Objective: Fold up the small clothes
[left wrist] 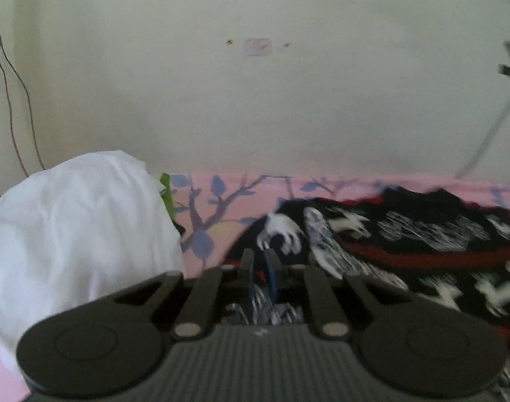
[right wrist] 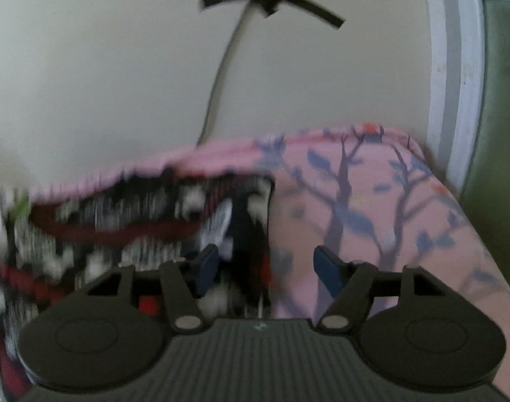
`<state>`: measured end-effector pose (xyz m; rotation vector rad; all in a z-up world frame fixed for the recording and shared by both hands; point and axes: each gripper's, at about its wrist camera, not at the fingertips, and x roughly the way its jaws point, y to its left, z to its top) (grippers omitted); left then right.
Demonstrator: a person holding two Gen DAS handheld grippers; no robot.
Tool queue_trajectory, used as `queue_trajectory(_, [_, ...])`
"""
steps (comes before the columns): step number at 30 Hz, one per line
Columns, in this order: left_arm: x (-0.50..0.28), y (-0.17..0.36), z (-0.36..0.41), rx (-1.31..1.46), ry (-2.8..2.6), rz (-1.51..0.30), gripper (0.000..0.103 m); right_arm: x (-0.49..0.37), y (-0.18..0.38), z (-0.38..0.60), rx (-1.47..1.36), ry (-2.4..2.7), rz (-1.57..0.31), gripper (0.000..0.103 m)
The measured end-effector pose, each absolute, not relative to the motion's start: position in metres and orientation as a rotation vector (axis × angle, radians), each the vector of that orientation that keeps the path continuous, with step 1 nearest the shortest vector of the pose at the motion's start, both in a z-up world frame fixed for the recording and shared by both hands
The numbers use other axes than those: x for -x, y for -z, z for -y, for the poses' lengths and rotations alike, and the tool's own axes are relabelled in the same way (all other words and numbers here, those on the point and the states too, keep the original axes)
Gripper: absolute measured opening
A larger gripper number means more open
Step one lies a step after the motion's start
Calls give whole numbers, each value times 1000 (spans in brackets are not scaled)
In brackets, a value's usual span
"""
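A pink bedsheet (right wrist: 372,201) carries a black, red and white patterned garment (left wrist: 405,234). The left gripper (left wrist: 260,268) sits at its near edge, jaws narrowed on a fold of it. The right gripper (right wrist: 268,264) stands wide, the garment's right edge between its fingers, unpinched.

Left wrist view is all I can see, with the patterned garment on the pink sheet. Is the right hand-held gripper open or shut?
Observer: Open. The right hand-held gripper has its jaws spread wide, with nothing pinched.
Operator: Where is the garment relative to it?
Observer: The right edge of the patterned garment runs between the fingers. One finger is over the cloth, the other over the bare pink sheet.
Operator: What is past the bed on that side?
Observer: A white frame stands upright there; I cannot tell whether it is a window or a door.
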<state>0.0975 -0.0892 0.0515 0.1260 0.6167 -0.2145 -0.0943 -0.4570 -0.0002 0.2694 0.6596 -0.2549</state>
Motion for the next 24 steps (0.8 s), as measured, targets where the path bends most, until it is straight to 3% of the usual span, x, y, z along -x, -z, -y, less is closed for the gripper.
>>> queue_trajectory(2, [-77,-46,86,-106,258,-622,11,107,11,437,-217,234,-700,62])
queue_trajectory(3, [-76,-46,84,-94,277,-632,11,117,24,432,-201,228,-717,39])
queue_trajectory(4, [-70,-45,81,-85,293,-648,11,121,30,422,-164,238,-712,22])
queue_trajectory(6, [-60,-35,74,-73,311,-686,11,128,29,409,-85,265,-682,0])
queue_trajectory(12, [-25,-29,19,-36,266,-698,11,122,-3,457,302,761,-586,0])
queue_trajectory(15, [-1,-30,-7,-20,215,-670,15,129,-25,492,119,814,-595,0])
queue_trajectory(16, [6,-28,-14,-13,204,-662,17,137,-35,491,27,762,-545,8])
queue_trajectory(17, [15,-25,-22,-4,191,-651,18,141,-43,486,-37,703,-518,26])
queue_trajectory(18, [20,-22,-27,4,187,-643,18,141,-49,477,-93,637,-504,61])
queue_trajectory(24, [57,-6,-52,55,180,-594,18,109,-68,355,-20,159,-480,60])
